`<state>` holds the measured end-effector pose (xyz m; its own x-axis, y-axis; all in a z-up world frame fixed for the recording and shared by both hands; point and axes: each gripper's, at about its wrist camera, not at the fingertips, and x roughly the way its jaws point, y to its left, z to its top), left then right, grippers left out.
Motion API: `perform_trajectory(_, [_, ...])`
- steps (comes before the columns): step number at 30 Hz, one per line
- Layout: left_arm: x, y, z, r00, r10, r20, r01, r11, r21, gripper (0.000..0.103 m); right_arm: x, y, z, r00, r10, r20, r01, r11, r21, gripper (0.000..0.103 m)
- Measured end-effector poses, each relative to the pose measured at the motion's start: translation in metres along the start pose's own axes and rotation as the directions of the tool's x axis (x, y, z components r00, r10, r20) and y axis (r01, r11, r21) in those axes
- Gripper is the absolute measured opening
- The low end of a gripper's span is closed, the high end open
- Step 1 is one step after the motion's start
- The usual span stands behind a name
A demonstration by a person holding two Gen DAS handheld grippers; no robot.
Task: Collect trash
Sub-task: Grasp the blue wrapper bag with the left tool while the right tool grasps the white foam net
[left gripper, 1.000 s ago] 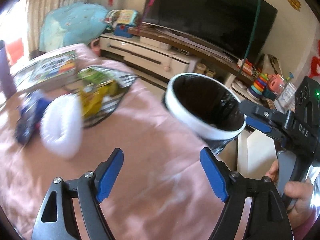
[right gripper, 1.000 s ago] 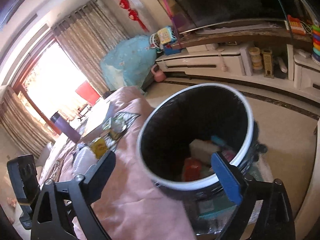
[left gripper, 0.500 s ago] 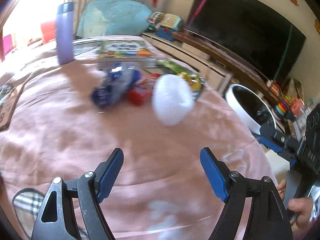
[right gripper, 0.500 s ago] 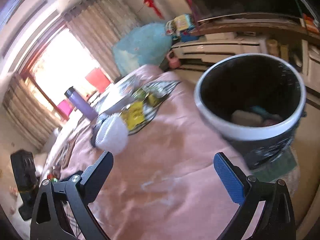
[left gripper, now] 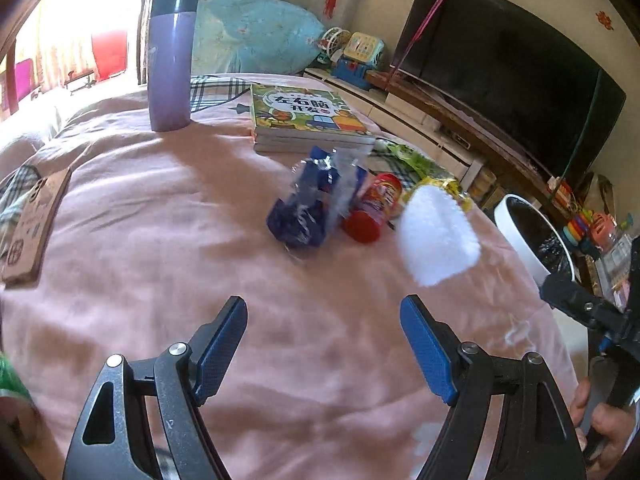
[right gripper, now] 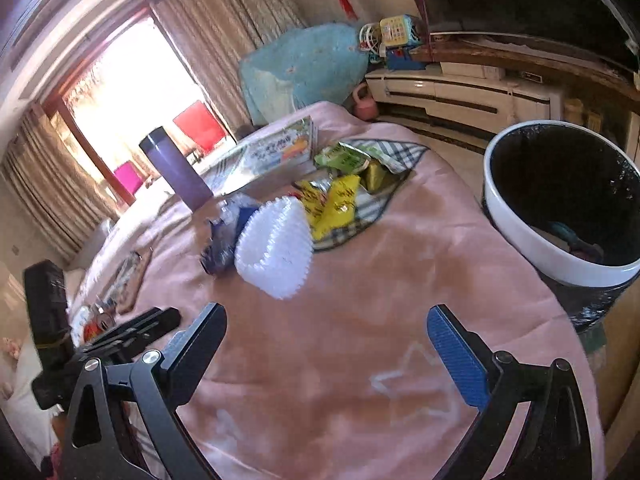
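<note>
Trash lies in a cluster on the pink tablecloth (left gripper: 160,248): a white ribbed foam sleeve (left gripper: 438,236) (right gripper: 276,246), a crumpled blue wrapper (left gripper: 312,204) (right gripper: 222,240), a small red can (left gripper: 376,212), and yellow (right gripper: 334,200) and green (right gripper: 346,158) snack packets. A white-rimmed bin with a black liner (right gripper: 560,196) (left gripper: 532,232) stands off the table's right edge. My left gripper (left gripper: 322,350) is open and empty, short of the blue wrapper. My right gripper (right gripper: 326,354) is also open and empty, short of the foam sleeve.
A purple flask (left gripper: 170,60) stands upright at the back, beside a stack of picture books (left gripper: 304,116). A brown cardboard packet (left gripper: 34,224) lies at the table's left. A TV (left gripper: 500,68) and a low cabinet (right gripper: 460,92) with toys run along the far wall.
Both grippers have swung left, away from the bin and over the table, so the trash cluster now lies ahead of them. Both stayed open and empty.
</note>
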<state>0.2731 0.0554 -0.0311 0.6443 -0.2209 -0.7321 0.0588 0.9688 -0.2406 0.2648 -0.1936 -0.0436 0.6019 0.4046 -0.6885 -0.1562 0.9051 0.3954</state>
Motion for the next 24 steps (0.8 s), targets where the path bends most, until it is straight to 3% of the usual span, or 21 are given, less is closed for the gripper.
perform_trajectory(4, [0.020, 0.008, 0.018, 1.000, 0.001, -0.014, -0.001, 1.000, 0.015, 0.079, 0.012, 0.007, 0.006, 1.000, -0.001, 0.007, 0.001, 1.000, 0.015, 0.096])
perform_trajectory(9, [0.043, 0.012, 0.036, 1.000, -0.006, -0.013, 0.006, 1.000, 0.018, 0.079, 0.036, 0.020, 0.017, 1.000, 0.008, -0.013, -0.008, 1.000, 0.005, 0.073])
perform_trajectory(14, [0.070, 0.013, 0.047, 0.999, -0.024, -0.034, 0.025, 0.999, 0.035, 0.076, 0.062, 0.026, 0.026, 0.999, 0.006, -0.045, -0.006, 1.000, -0.010, 0.067])
perform_trajectory(15, [0.077, 0.013, 0.048, 0.999, -0.026, -0.037, 0.027, 0.999, 0.038, 0.074, 0.070, 0.025, 0.027, 0.998, 0.005, -0.060, -0.006, 1.000, -0.009, 0.060])
perform_trajectory(16, [0.081, 0.013, 0.047, 0.999, -0.032, -0.042, 0.034, 0.999, 0.040, 0.062, 0.075, 0.024, 0.027, 0.998, 0.006, -0.069, -0.006, 1.000, -0.007, 0.055])
perform_trajectory(17, [0.088, 0.012, 0.046, 0.997, -0.048, -0.059, 0.051, 0.998, 0.042, 0.042, 0.079, 0.023, 0.027, 0.997, 0.009, -0.079, -0.009, 1.000, -0.005, 0.038])
perform_trajectory(18, [0.094, 0.011, 0.045, 0.996, -0.058, -0.074, 0.062, 0.997, 0.043, 0.039, 0.081, 0.022, 0.026, 0.996, 0.012, -0.086, -0.012, 1.000, -0.003, 0.021])
perform_trajectory(24, [0.082, 0.005, 0.035, 0.997, -0.062, -0.039, 0.064, 0.997, 0.053, 0.026, 0.064, 0.019, 0.013, 0.996, 0.044, -0.081, -0.045, 0.999, -0.013, 0.015])
